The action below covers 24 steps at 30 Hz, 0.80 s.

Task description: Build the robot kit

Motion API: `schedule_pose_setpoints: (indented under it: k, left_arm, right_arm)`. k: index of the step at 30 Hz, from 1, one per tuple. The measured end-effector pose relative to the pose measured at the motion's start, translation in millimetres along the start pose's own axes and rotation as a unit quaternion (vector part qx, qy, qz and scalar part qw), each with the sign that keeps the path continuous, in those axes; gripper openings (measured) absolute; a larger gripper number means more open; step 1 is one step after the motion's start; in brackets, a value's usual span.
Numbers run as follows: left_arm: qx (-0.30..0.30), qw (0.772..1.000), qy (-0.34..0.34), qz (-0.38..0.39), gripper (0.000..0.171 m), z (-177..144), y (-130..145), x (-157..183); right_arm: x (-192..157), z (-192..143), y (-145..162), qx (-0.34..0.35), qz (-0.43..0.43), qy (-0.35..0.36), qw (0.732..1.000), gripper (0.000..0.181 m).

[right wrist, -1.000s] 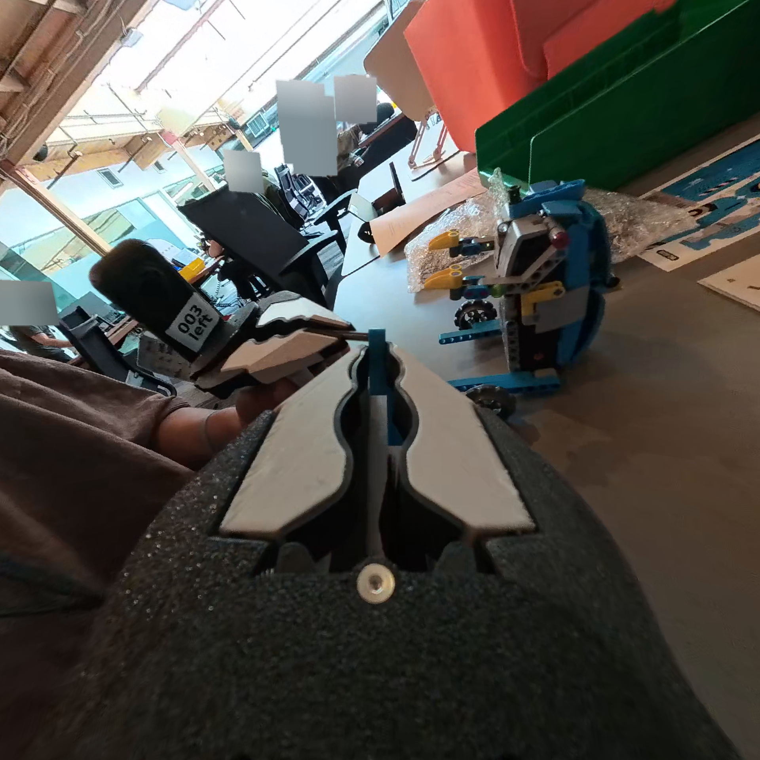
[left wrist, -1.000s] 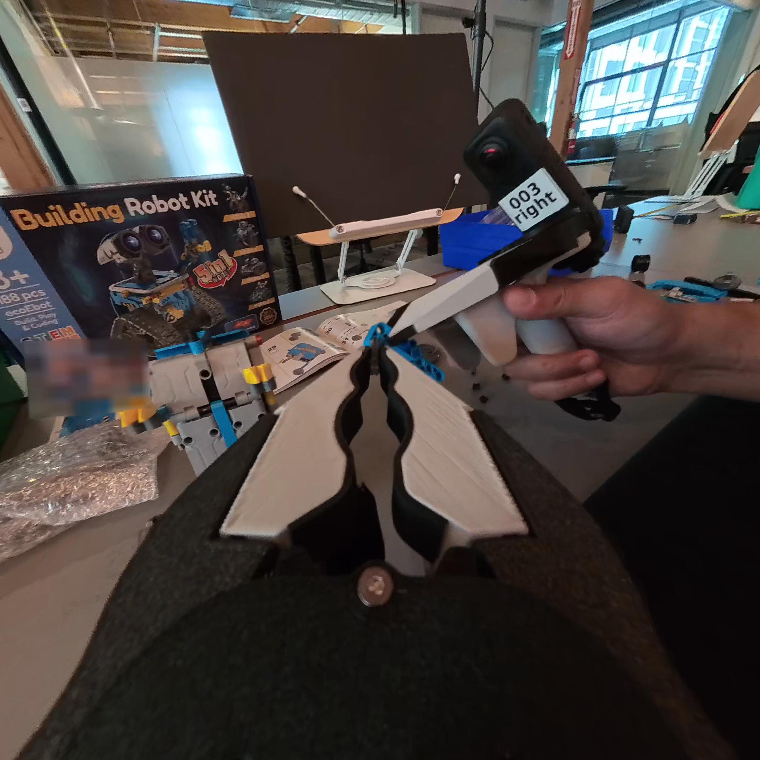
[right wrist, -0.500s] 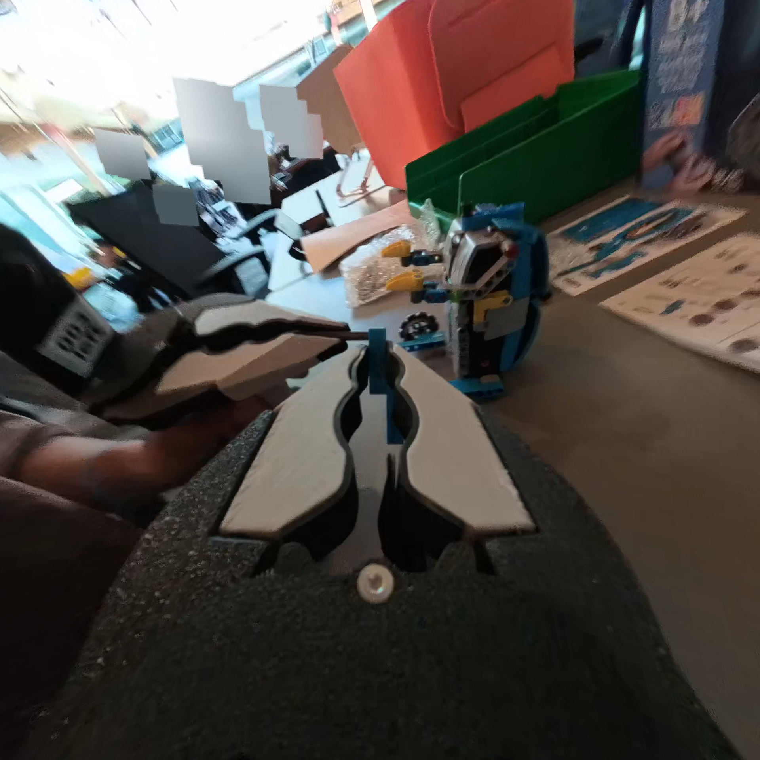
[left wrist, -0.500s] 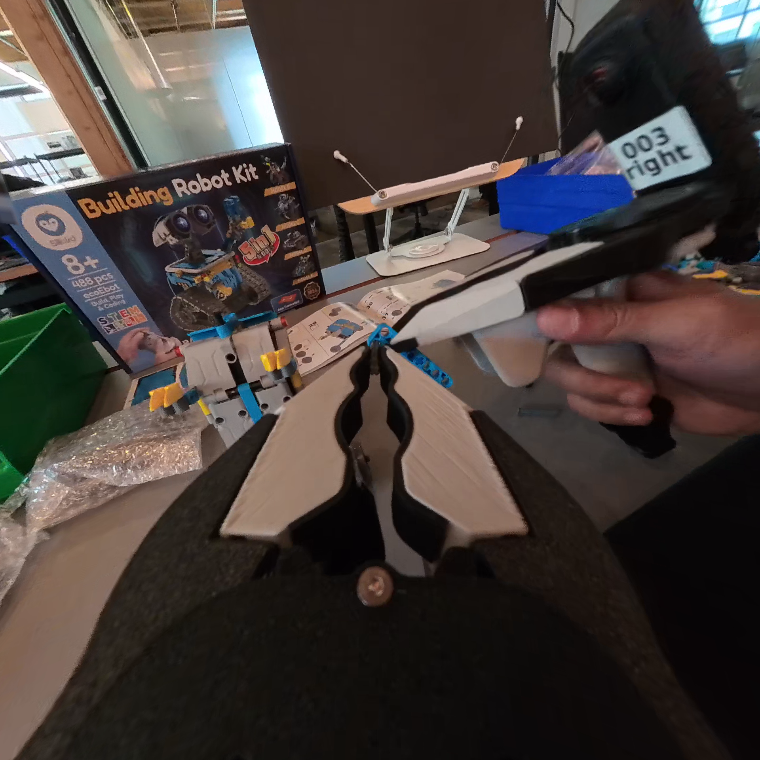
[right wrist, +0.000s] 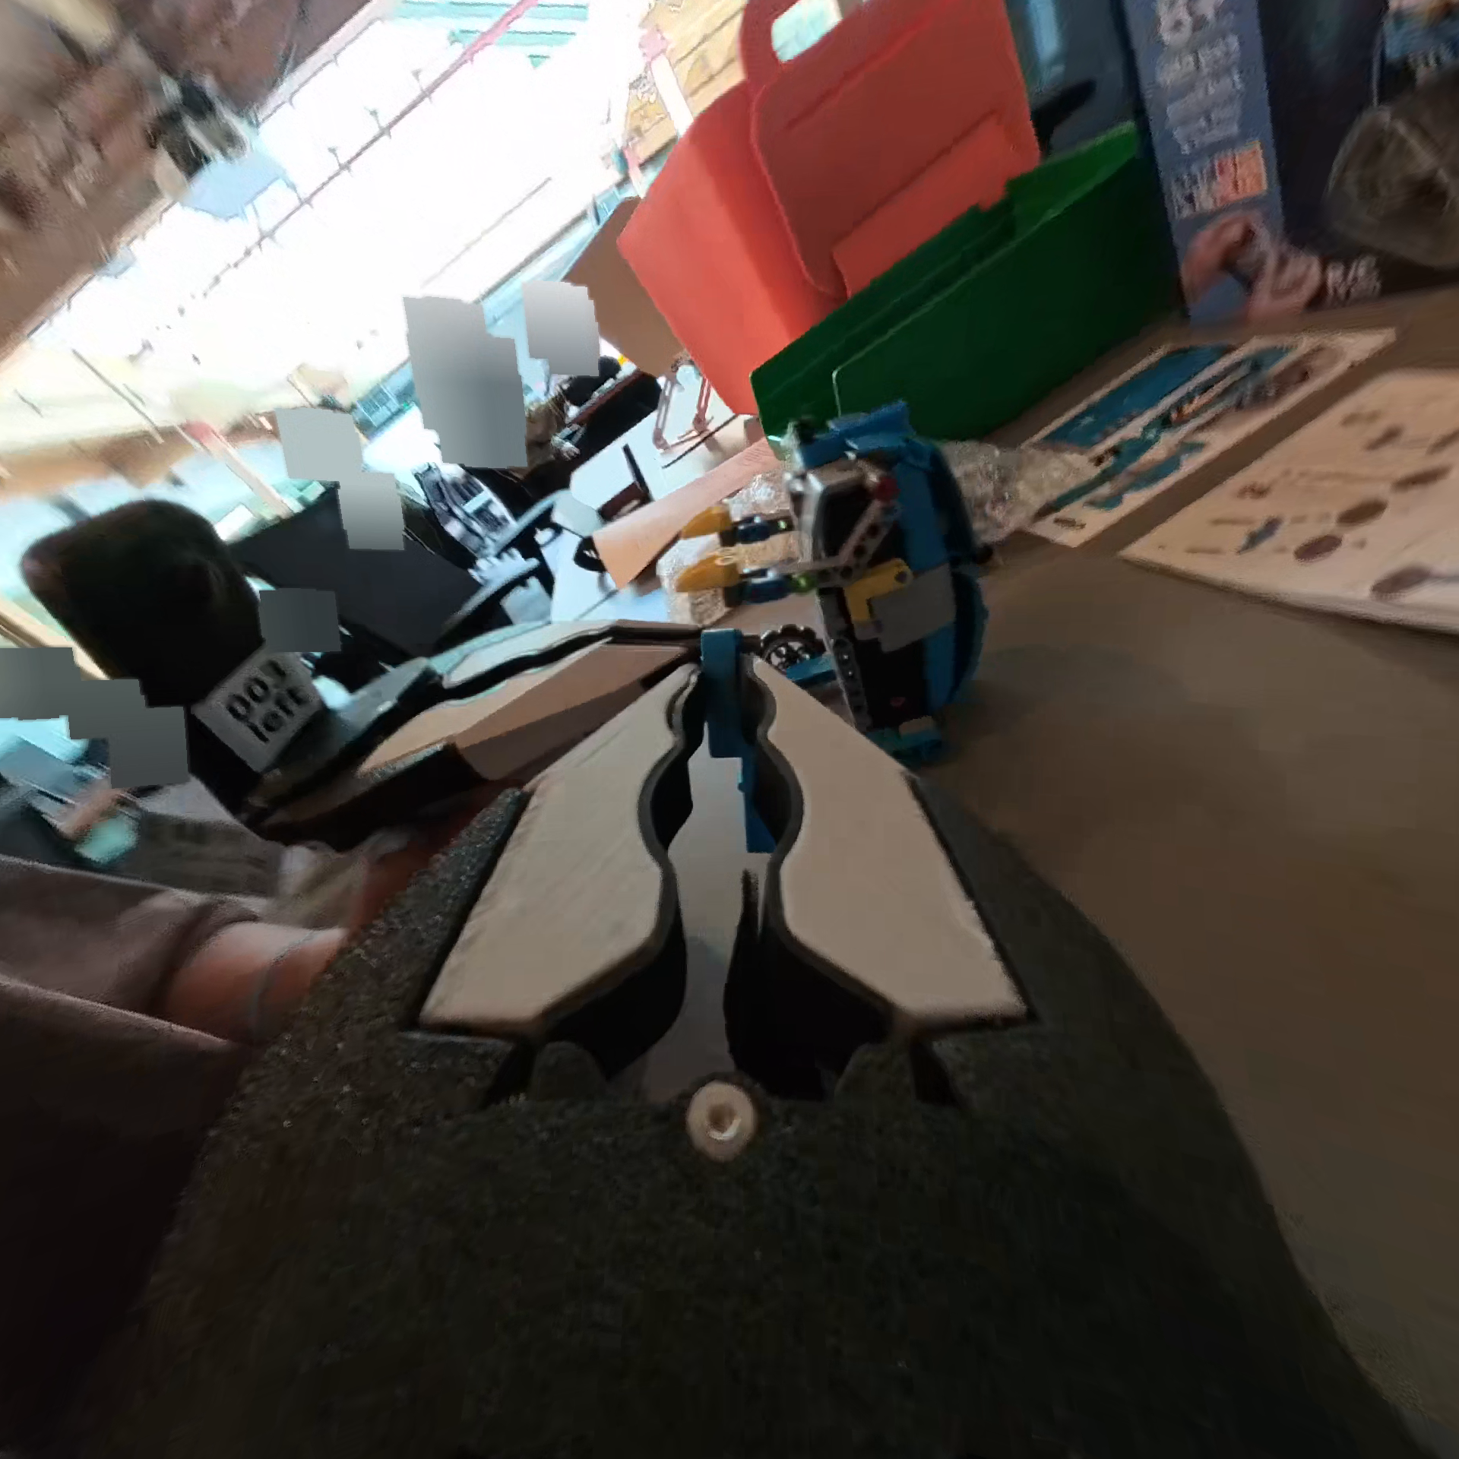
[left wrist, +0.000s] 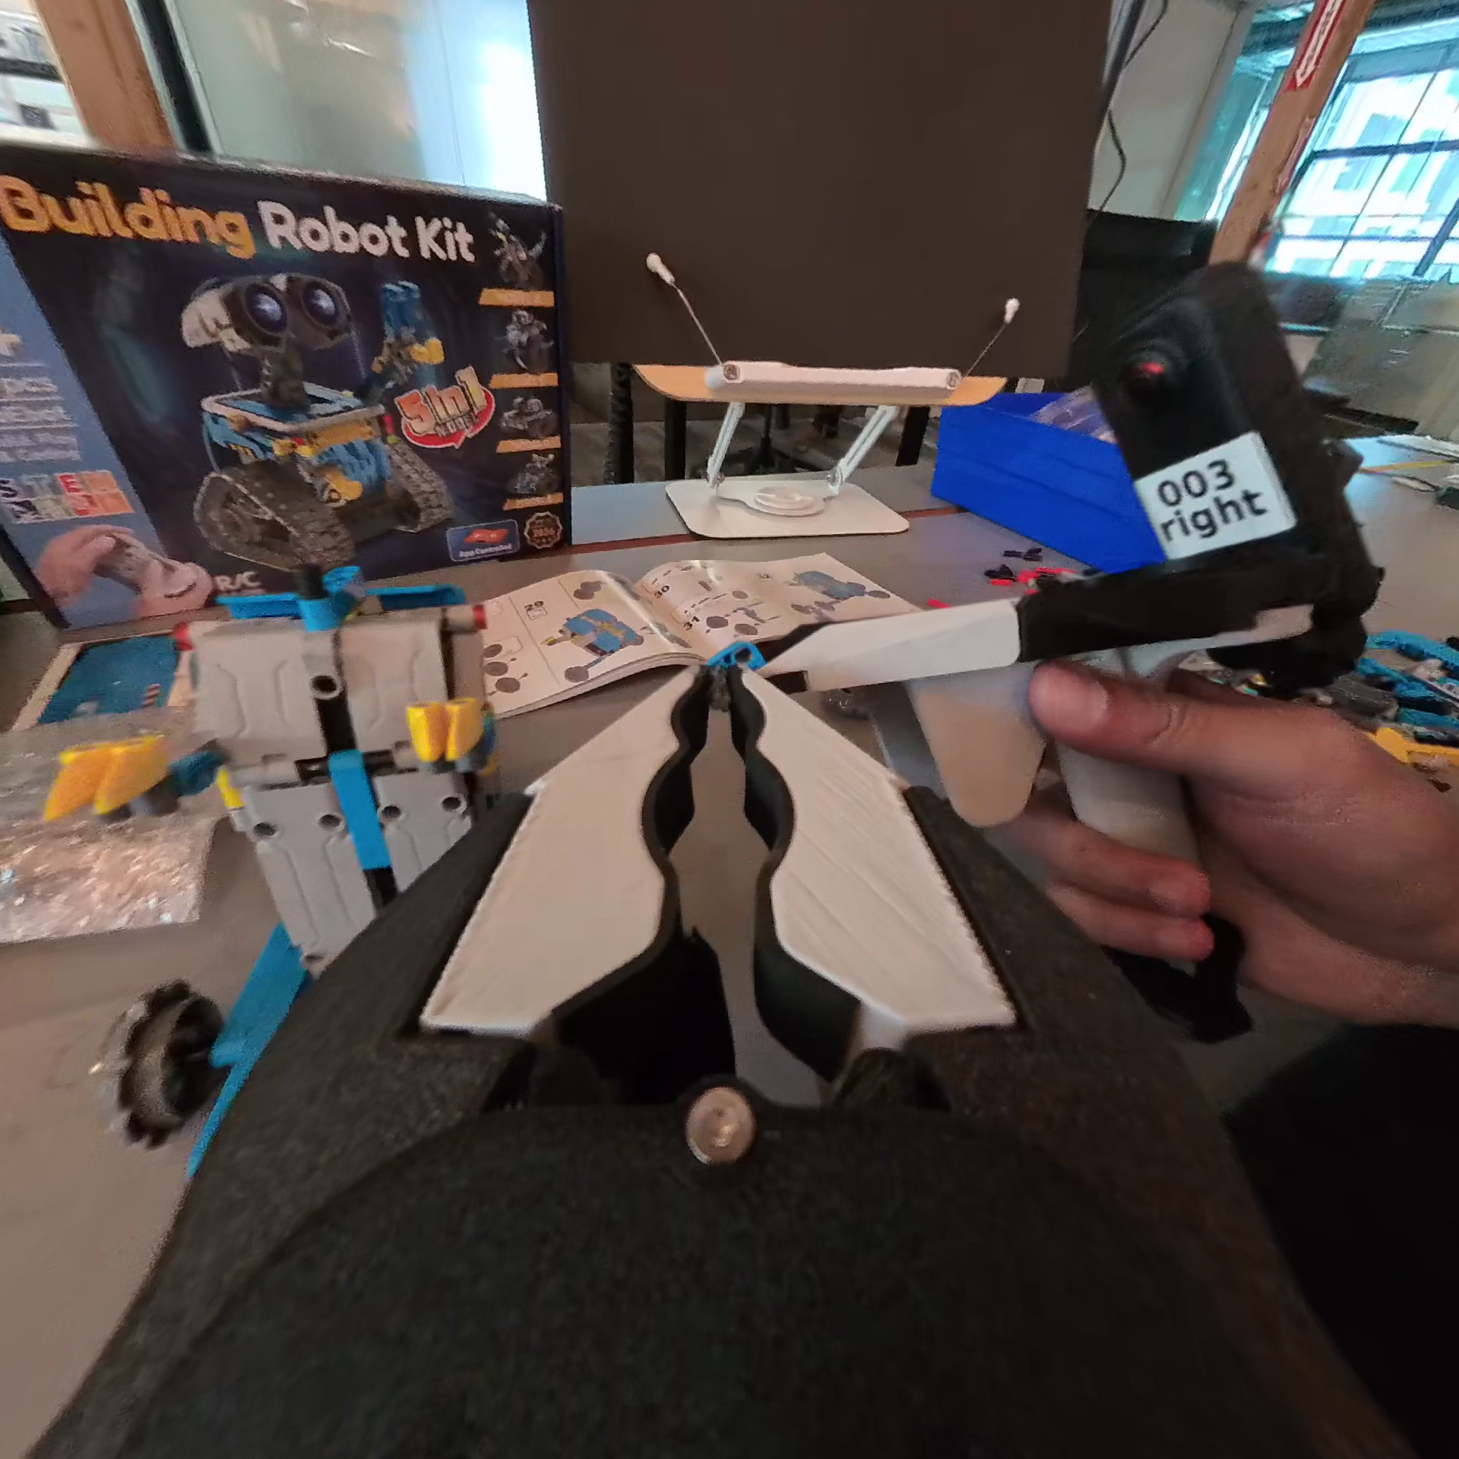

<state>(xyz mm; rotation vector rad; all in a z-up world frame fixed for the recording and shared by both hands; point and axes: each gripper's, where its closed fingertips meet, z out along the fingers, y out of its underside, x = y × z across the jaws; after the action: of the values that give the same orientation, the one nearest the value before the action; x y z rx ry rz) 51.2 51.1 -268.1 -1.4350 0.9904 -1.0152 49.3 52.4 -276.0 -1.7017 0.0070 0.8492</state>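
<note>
My left gripper (left wrist: 715, 680) is shut, with a small dark piece (left wrist: 718, 695) pinched at its tips. My right gripper (right wrist: 722, 671) is shut on a blue toy beam (right wrist: 730, 726) that stands up between its fingers. The two grippers meet tip to tip above the table. In the left wrist view the right gripper (left wrist: 770, 651) comes in from the right in a person's hand (left wrist: 1263, 829), with the beam's end (left wrist: 734, 654) at its tip. In the right wrist view the left gripper (right wrist: 683, 641) comes in from the left and touches the beam.
A grey, blue and yellow toy robot model (left wrist: 339, 750) (right wrist: 884, 584) stands on the grey table (left wrist: 79, 1184). Behind it are the kit box (left wrist: 276, 379), an open instruction booklet (left wrist: 671, 616), a white stand (left wrist: 789, 442), a blue bin (left wrist: 1026, 489), a green bin (right wrist: 987, 316) and an orange bag (right wrist: 829, 197). A crinkled plastic bag (left wrist: 95, 853) lies at the left. Only a small space, under 4 cm, lies between the two pairs of fingers.
Both grippers have stayed tip to tip on the blue beam while moving together. The left view has dropped closer to the table and the model; the right view has tilted and swung.
</note>
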Motion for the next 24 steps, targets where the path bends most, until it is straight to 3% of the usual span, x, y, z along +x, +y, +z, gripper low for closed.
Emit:
schedule_pose_setpoints:
  k: [6,12,16,24]
  left_arm:
    - [-0.009,1.0,-0.004,-0.014,0.021,16.2,3.0,-4.5]
    - [0.014,1.0,0.007,-0.013,0.021,11.7,-3.8,-0.7]
    - [0.003,1.0,0.004,-0.003,0.03,12.9,0.0,0.6]
    - [0.026,0.999,0.019,0.012,0.026,7.0,-8.0,8.9]
  right_arm:
    - [17.7,-7.7,-1.8,0.011,0.141,-0.045,0.989,0.007]
    - [9.6,-9.5,-5.9,0.016,0.147,-0.063,0.987,0.008]
    - [18.6,-10.3,-3.7,0.017,0.147,-0.037,0.988,0.006]
    - [34.1,-19.7,-12.1,0.033,0.168,-0.028,0.985,0.007]
